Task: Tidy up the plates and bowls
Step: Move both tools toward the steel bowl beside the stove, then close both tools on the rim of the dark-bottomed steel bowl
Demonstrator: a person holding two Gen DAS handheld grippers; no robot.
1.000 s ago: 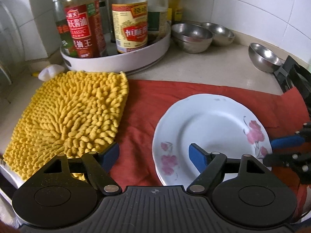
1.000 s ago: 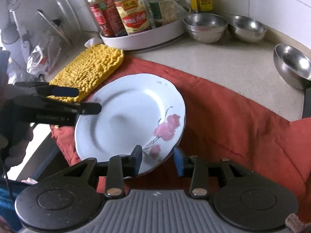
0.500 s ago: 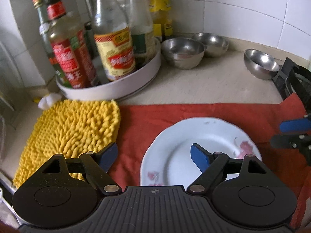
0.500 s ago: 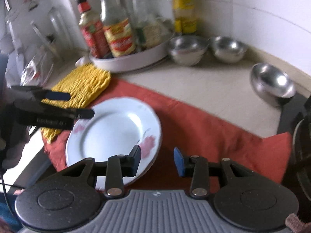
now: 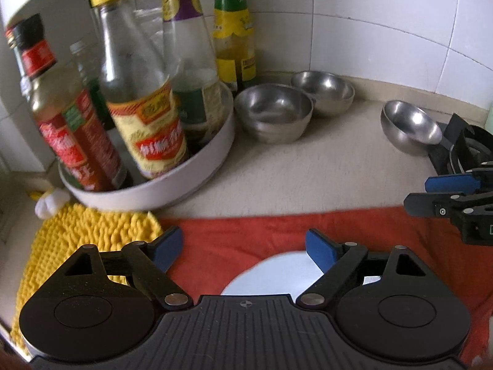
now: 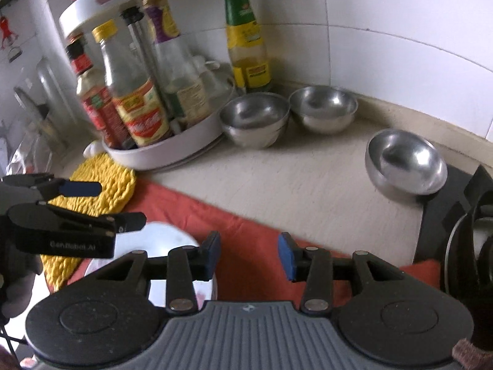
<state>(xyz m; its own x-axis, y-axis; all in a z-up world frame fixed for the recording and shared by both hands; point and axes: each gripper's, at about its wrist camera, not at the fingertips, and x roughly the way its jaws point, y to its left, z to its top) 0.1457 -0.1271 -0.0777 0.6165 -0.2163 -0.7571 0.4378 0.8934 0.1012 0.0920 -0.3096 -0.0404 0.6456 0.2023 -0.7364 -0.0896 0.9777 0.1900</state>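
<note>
A white plate with pink flowers [image 5: 277, 274] lies on the red cloth [image 5: 246, 234], just below and behind my left gripper [image 5: 243, 246]. That gripper's jaws are wide apart and still opening, with nothing between them. In the right wrist view the plate [image 6: 172, 240] shows to the left of my right gripper [image 6: 249, 254], whose jaws are opening a little over bare cloth with nothing held. Three steel bowls stand at the back: a stacked one [image 6: 255, 120], one behind it [image 6: 323, 108], and one by the stove [image 6: 406, 160].
A white round tray [image 5: 154, 185] holding several sauce bottles stands at the back left, close to the bowls. A yellow shaggy mat [image 5: 77, 237] lies left of the cloth. A black stove [image 6: 456, 215] borders the right side. Tiled wall behind.
Both grippers have risen and drawn back from the plate, which now sits low in both views. The left jaws have widened. The plate stays on the cloth.
</note>
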